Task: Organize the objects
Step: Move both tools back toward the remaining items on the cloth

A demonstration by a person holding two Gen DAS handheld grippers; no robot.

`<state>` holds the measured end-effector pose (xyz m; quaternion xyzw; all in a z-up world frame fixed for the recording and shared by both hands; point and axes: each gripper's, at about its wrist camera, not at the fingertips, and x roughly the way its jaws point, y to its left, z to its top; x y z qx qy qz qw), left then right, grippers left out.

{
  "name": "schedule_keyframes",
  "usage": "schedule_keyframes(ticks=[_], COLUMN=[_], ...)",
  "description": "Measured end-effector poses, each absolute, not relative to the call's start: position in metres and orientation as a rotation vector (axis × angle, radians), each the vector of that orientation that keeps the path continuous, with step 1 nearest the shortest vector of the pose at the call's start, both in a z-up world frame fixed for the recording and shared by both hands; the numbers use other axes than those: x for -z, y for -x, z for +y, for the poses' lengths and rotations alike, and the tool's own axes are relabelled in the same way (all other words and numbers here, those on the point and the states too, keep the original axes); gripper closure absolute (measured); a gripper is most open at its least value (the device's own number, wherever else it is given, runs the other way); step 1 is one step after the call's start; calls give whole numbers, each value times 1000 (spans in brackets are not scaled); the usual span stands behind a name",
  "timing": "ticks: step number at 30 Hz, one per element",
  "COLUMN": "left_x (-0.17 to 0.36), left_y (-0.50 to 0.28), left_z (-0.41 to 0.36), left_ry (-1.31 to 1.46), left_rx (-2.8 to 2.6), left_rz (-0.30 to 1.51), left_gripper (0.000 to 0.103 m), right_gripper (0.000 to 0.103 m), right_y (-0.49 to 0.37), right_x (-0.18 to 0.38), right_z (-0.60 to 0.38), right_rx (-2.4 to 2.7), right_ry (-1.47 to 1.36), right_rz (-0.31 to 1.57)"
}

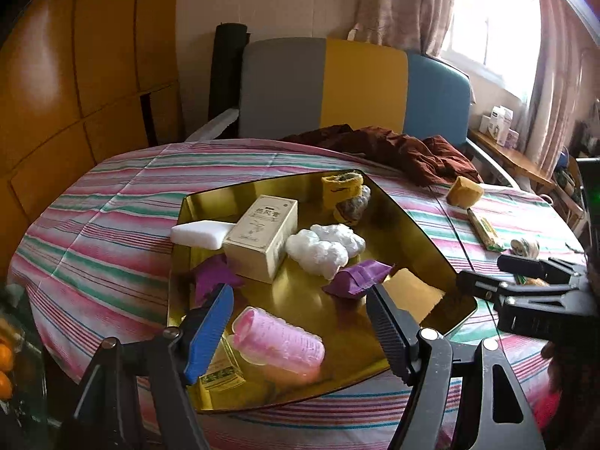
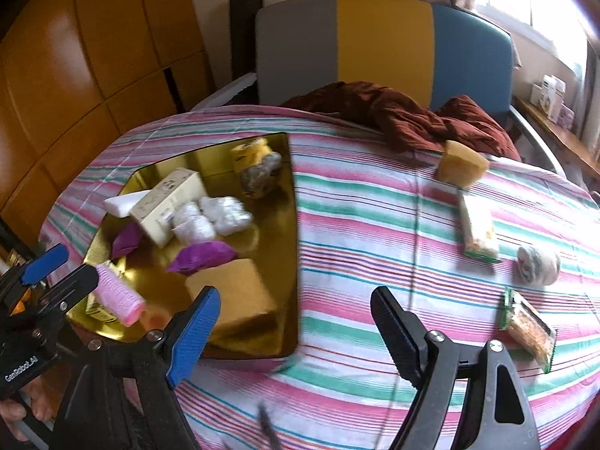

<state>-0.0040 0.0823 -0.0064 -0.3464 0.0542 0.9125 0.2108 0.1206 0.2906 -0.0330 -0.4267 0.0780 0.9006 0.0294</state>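
While the left wrist camera looks down over the striped table (image 1: 112, 225), the left gripper (image 1: 300, 322) hangs with its jaws spread and nothing pinched, over the near end of a gold tray (image 1: 412, 232). Between and just beyond the fingers lies a pink hair roller (image 1: 279, 345), resting in the tray beside a small yellow-green box (image 1: 221, 375). Farther in sit two purple pouches (image 1: 358, 275), a white wad of plastic-wrapped cotton (image 1: 324, 247), a cream carton (image 1: 262, 236) and a white foam block (image 1: 202, 234) leaning over the tray's rim. A yellow sock bundle (image 1: 343, 191) lies at the far end. The right gripper (image 1: 525, 281) reaches in from the right edge of the view, above the tray's corner. From the right wrist camera, the right gripper (image 2: 296, 322) also stands spread and empty, above the tablecloth just beside the tray's right rim (image 2: 292, 225). A tan sponge block (image 2: 236, 292) lies in the tray's near corner. Out on the cloth, well apart from the tray, lie a yellow sponge (image 2: 461, 167), a green-edged packet (image 2: 478, 228), a grey rolled sock (image 2: 538, 264) and a wrapped snack (image 2: 528, 322). A dark red cloth (image 2: 405, 112) is heaped at the table's far edge.
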Motion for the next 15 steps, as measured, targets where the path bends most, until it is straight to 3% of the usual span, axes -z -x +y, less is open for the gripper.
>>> schedule_keyframes(ticks=[15], left_x=[4], left_y=[-1], left_z=[104], left_ry=[949], left_rx=[-2491], left_rz=[218], left_gripper=[24], right_gripper=[19], right_y=[-122], right_x=[17], right_z=[406], right_rx=[-2582], right_ry=[1253], right_rz=[230])
